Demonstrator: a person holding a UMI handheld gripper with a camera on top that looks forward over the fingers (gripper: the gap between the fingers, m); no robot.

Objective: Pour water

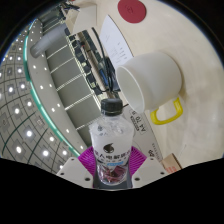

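While the scene tips steeply around it, the tiled ceiling grid with small round lights (pixel 25 105) fills the far left, bordered by a thin green curved band (pixel 48 100). Next to the right comes a grey slatted panel (pixel 85 55), hard and ribbed.

Between the fingers of the hand-held gripper (pixel 111 172) sits the clear plastic water bottle with a printed label (pixel 111 148), smooth and rounded; both purple pads (pixel 90 158) appear to press on its sides, so I judge the gripper clamped on it. Its long axis runs straight away from the gripper, the dark cap (pixel 112 104) at the far end. I cannot tell whether the cap is loose.

Just beyond that cap and slightly to the right lies the white glossy mug (pixel 153 78), wide and cylindrical, its yellow handle (pixel 170 110) on the nearer right side. The mug rests on a pale tabletop (pixel 175 30), where a flat red round disc (pixel 133 10) lies farther off. Pouring turns on bringing the bottle's mouth over the mug's rim, close ahead.
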